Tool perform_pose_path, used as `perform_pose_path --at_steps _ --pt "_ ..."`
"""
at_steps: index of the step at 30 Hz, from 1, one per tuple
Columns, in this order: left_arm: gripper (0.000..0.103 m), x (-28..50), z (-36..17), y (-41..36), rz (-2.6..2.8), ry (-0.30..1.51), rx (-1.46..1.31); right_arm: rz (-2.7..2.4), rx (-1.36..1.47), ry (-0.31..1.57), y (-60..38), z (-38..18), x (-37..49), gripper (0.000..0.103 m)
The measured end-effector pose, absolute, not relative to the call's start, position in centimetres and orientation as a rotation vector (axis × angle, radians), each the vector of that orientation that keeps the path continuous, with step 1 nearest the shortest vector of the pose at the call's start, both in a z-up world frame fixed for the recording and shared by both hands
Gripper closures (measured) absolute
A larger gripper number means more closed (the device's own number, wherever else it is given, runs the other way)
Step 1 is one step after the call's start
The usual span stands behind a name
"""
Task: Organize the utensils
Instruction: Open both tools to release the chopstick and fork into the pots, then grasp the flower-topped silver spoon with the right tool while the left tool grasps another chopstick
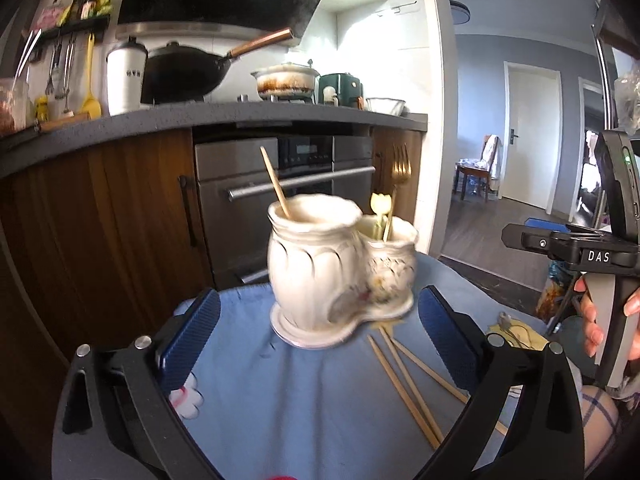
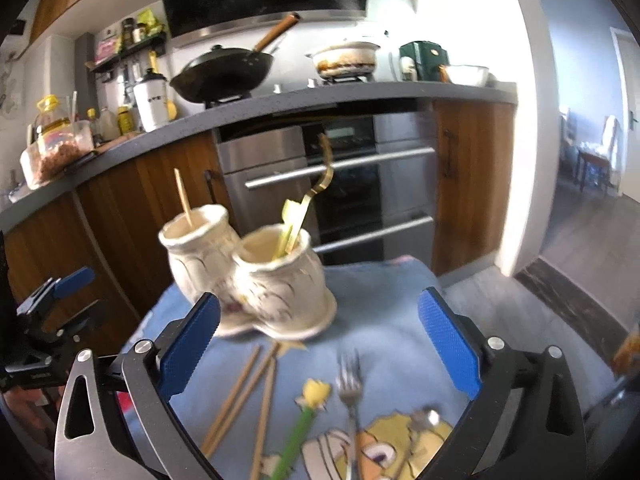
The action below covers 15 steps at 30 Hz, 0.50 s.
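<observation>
A white ceramic double-pot utensil holder (image 1: pixel 340 268) stands on the blue cloth; it also shows in the right wrist view (image 2: pixel 256 276). Its taller pot holds one wooden chopstick (image 1: pixel 275 182). Its smaller pot holds a gold fork (image 1: pixel 398 184) and a utensil with a yellow tulip top (image 1: pixel 380 204). Loose chopsticks (image 2: pixel 248 396), a silver fork (image 2: pixel 350 392), a green-stemmed tulip utensil (image 2: pixel 304 424) and a spoon (image 2: pixel 426 420) lie on the cloth. My left gripper (image 1: pixel 320 344) is open and empty before the holder. My right gripper (image 2: pixel 320 344) is open and empty above the loose utensils.
The blue cartoon-print cloth (image 2: pixel 384 304) covers a small table. Behind it stand wooden cabinets (image 1: pixel 120 220), an oven (image 1: pixel 288 188) and a grey counter with a wok (image 1: pixel 188 72). A doorway opens at the right (image 1: pixel 532 132).
</observation>
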<state>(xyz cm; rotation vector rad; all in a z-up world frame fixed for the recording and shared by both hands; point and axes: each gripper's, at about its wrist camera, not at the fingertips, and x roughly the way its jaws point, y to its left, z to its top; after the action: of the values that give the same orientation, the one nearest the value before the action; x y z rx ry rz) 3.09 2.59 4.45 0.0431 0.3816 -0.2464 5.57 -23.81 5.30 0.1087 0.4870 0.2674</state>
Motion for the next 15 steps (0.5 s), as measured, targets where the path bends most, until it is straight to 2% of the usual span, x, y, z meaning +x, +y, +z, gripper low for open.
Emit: perform_pose_path --at_steps 6,15 --pt "0.005 3.2 1.1 2.0 -0.244 0.455 0.053 0.086 0.069 0.522 -27.0 3.2 4.0 0.005" --pt "0.005 4.0 -1.8 1.4 -0.242 0.552 0.062 0.069 0.023 0.707 -28.4 -2.0 4.2 0.005"
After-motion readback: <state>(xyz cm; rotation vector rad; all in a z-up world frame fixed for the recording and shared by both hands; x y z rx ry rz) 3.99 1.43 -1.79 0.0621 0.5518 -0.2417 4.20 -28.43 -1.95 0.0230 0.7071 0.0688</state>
